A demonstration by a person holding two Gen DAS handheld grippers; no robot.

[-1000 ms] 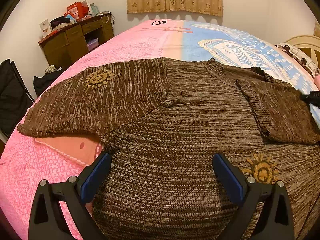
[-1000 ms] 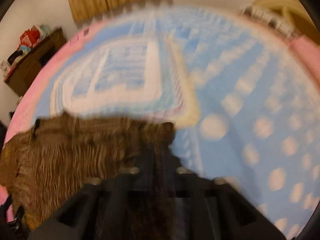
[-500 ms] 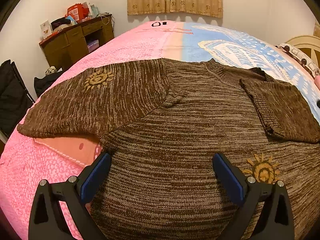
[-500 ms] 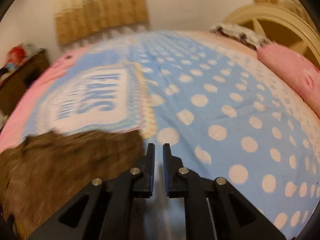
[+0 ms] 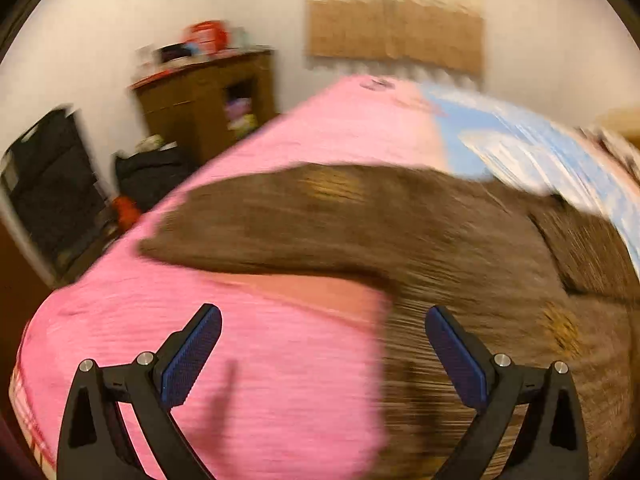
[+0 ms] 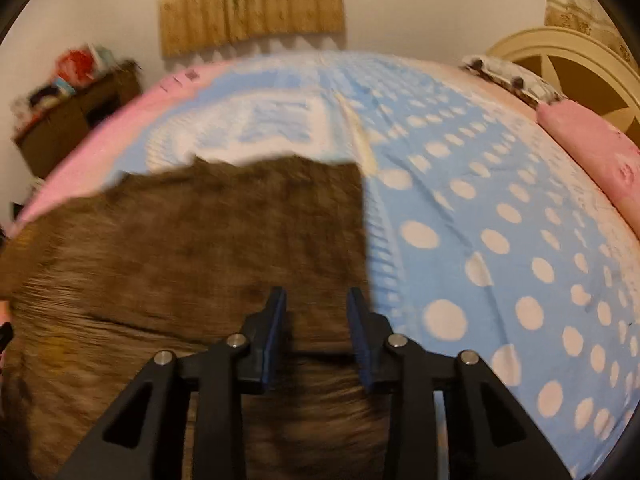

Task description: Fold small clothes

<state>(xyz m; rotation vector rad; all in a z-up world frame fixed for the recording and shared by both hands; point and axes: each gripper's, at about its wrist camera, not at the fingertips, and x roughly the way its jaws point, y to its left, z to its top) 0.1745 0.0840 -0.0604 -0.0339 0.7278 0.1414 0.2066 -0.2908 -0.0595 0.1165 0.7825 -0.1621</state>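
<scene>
One brown knitted sweater (image 5: 420,240) is lying on one bed (image 5: 280,360). Two sun motifs are showing on the sweater. Two grippers are showing, the left gripper (image 5: 322,356) and the right gripper (image 6: 316,332). One wooden dresser (image 5: 208,100), one curtain (image 6: 248,0) and one pink pillow (image 6: 588,148) are showing.

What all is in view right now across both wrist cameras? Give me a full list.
sweater: one, brown knit with yellow sun motifs, spread flat on the bed, one sleeve folded over its body
blanket: one, pink on one side, blue with white dots on the other, covering the bed
pillow: one, pink, at the headboard end
headboard: one, cream, behind the pillow
curtain: one, tan, on the far wall
desk: one, brown wood, cluttered top, against the wall
bags: dark, on the floor by the desk; count unclear
left tool: black with blue pads, wide open over the sweater's edge
right tool: black with blue pads, jaws just been opening, nothing gripped, above the sweater
</scene>
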